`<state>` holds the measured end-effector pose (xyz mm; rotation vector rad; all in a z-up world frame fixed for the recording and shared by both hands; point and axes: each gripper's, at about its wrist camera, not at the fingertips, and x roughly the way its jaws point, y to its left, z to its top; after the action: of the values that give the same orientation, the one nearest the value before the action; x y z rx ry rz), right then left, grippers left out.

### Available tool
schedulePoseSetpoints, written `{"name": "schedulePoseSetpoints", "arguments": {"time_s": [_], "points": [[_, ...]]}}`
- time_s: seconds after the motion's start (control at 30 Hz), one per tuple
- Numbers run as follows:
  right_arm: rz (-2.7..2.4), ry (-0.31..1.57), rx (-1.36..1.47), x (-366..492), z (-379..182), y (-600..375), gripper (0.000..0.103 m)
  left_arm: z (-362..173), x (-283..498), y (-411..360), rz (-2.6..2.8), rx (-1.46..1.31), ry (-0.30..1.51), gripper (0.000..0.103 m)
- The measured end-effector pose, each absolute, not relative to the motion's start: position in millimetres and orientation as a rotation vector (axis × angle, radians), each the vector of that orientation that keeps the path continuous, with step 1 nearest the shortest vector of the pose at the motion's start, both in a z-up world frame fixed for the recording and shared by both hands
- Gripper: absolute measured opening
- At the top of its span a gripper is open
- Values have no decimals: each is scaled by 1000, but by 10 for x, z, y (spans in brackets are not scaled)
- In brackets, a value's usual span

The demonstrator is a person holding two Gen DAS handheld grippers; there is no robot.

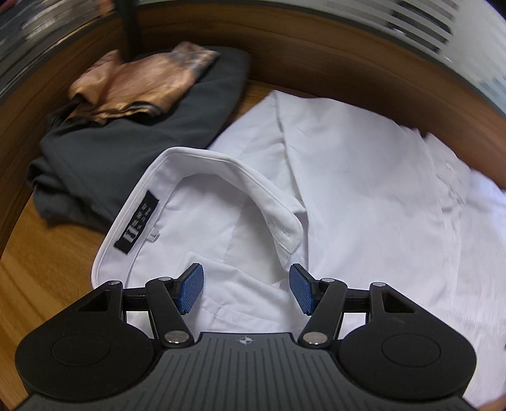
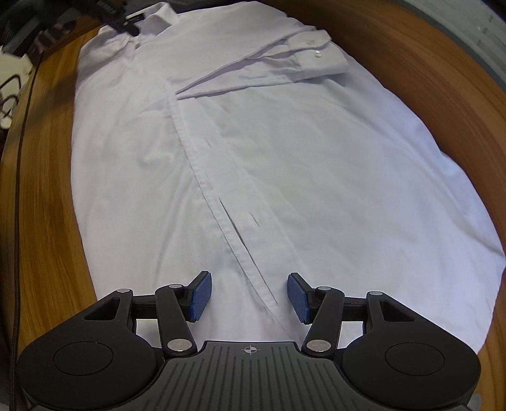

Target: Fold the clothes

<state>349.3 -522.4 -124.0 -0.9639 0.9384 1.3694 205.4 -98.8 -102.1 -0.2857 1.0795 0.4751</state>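
A white dress shirt [image 1: 348, 189] lies flat, front up, on the wooden table [image 1: 47, 268]. Its collar [image 1: 221, 164] with a black label [image 1: 139, 227] shows in the left wrist view. My left gripper [image 1: 246, 289] hovers open just below the collar opening, pointing steeply down, with only flat cloth under its blue pads [image 1: 193, 289]. In the right wrist view the shirt [image 2: 316, 189] stretches away, a sleeve with its buttoned cuff [image 2: 316, 60] folded across the chest. My right gripper [image 2: 249, 297] stands open over the button placket [image 2: 221, 205] near the hem, gripping nothing.
Beside the collar lies a dark grey garment [image 1: 142, 132] with a folded bronze satin cloth [image 1: 136, 85] on top. A black post [image 1: 128, 28] rises behind them. Along the table's left edge [image 2: 41, 189] runs a dark cable [image 2: 15, 221].
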Motion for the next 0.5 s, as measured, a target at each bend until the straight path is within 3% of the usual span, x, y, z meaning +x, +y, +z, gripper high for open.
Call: {"name": "schedulePoseSetpoints", "arguments": {"time_s": [0.07, 0.13, 0.2, 0.5], "points": [[1387, 935, -968, 3506, -1233, -5225, 52, -1009, 2071, -949, 525, -350, 1085, 66], [1385, 936, -961, 3544, -1209, -5227, 23, -1026, 2097, -925, 579, -407, 1102, 66], [1391, 958, -953, 3572, -1201, -5232, 8, -1055, 2131, -919, 627, -442, 1118, 66], [1374, 941, -972, 3445, -1224, -5369, 13, -1187, 2308, -1036, 751, -360, 1190, 62]]}}
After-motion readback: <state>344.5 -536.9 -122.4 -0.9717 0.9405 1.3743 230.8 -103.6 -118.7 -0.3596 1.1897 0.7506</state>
